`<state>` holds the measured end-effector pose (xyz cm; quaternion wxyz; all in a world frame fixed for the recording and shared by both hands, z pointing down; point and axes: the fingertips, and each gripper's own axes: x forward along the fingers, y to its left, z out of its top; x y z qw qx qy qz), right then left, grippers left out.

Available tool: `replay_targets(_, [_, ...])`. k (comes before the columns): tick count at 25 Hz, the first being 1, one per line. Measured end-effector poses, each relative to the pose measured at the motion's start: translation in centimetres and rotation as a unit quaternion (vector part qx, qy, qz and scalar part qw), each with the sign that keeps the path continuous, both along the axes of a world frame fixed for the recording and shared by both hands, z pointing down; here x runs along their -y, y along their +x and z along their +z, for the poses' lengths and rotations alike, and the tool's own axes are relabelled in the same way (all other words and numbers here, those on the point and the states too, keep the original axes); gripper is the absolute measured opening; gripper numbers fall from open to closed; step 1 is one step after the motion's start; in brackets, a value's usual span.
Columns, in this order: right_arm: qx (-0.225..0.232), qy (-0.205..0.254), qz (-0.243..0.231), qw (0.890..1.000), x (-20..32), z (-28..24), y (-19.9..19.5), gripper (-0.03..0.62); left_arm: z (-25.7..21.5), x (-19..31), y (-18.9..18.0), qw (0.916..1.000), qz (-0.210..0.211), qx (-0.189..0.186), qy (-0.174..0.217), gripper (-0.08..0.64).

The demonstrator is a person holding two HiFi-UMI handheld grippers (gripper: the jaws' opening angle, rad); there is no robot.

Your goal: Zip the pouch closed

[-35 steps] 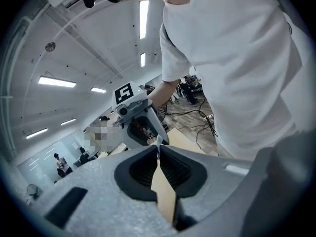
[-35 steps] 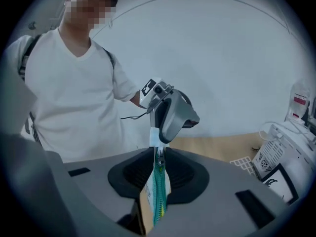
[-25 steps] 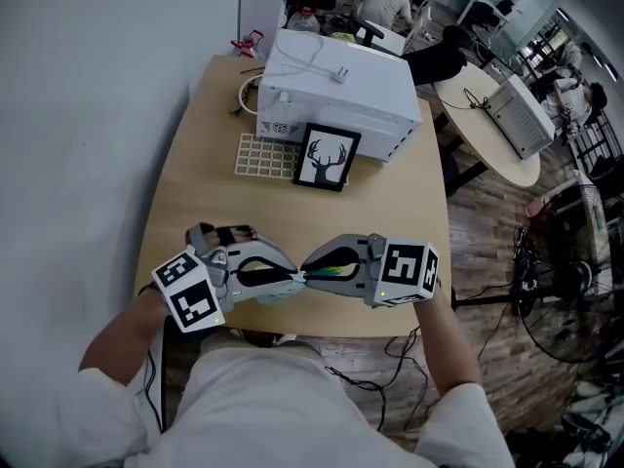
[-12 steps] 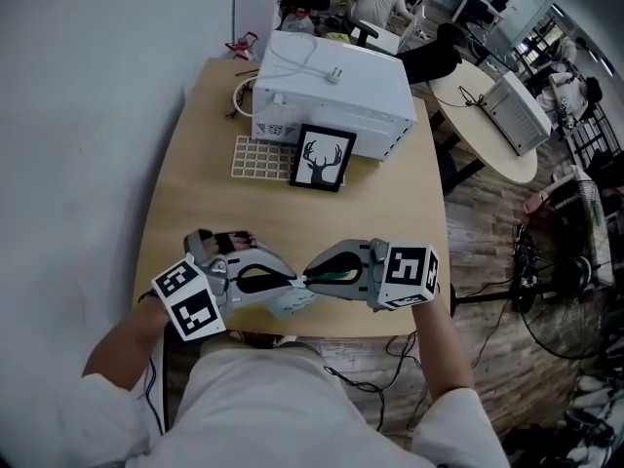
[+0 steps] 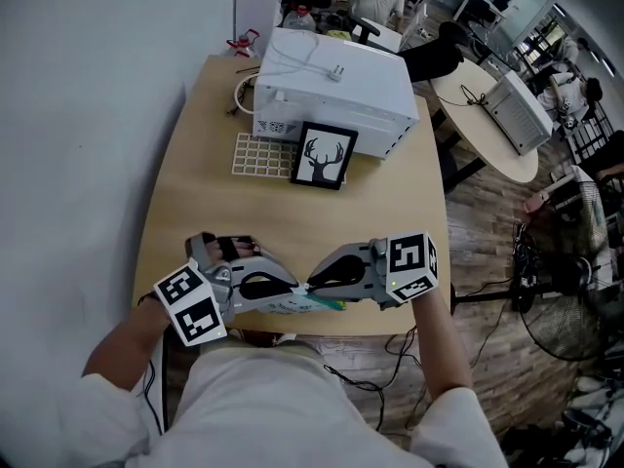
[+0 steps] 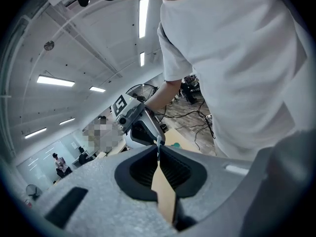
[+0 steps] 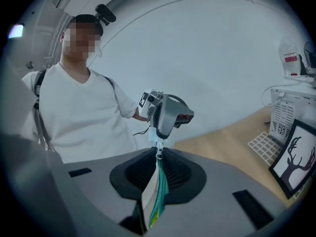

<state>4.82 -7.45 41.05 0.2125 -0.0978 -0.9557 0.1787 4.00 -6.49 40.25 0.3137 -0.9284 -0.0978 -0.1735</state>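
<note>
The pouch (image 5: 291, 304) hangs in the air over the near edge of the table (image 5: 292, 213), at its 6 o'clock, strung between your two grippers. The left gripper (image 5: 292, 288) is clenched on the pouch's pale end. The right gripper (image 5: 316, 285) is clamped on the teal zipper edge, with what looks like the slider (image 7: 159, 155) right at its tips.

Over the last second your right wrist has rolled. Its marker cube (image 5: 411, 264) now sits tilted, and the teal edge shows below the jaws toward 5 o'clock. The two sets of tips remain nose to nose. I read that as re-angling rather than travel, so the zip looks hardly drawn yet; closing it will need the grippers to part along the teeth.

Beyond, at 12 o'clock, the deer picture (image 5: 323, 157), grid tray (image 5: 261, 156) and white box (image 5: 336, 91) stand well apart.
</note>
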Motion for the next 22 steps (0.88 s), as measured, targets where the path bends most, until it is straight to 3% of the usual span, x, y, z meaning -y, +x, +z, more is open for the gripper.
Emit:
replay_targets(5, [0.003,-0.016,-0.007,1.0,-0.5,0.1,0.2,0.039,0.3,-0.4,0.0,1.0,0.003,0.004,0.001,0.023])
replay_targets(22, [-0.037,0.022,0.023,0.999,0.0,1.6,-0.1,0.037,0.8,-0.1,0.6,0.9989,-0.033,-0.012,-0.032,0.058])
